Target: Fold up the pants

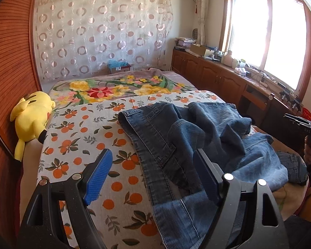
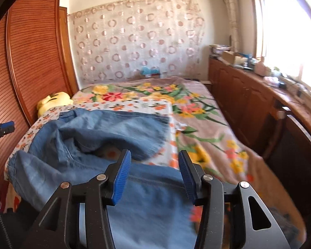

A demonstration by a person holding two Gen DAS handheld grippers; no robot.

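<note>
Bed with orange-print sheet [image 1: 83, 128], blue jeans [image 1: 197, 137] crumpled on it at 3 o'clock of the yellow plush [image 1: 31, 122], left gripper [image 1: 153, 161] fingers wide over the waistband, right gripper [image 2: 154, 166] fingers half apart, gripping nothing.

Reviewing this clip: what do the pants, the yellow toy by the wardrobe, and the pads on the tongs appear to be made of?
Pants: blue denim, judging by the faded wash, visible seams and stitching.
Yellow toy: soft plush, matte and slightly fuzzy, probably stuffed fabric.
Pads on the left tongs: blue, finely ribbed, likely rubber or soft plastic, set on black hard-plastic-looking arms.
</note>
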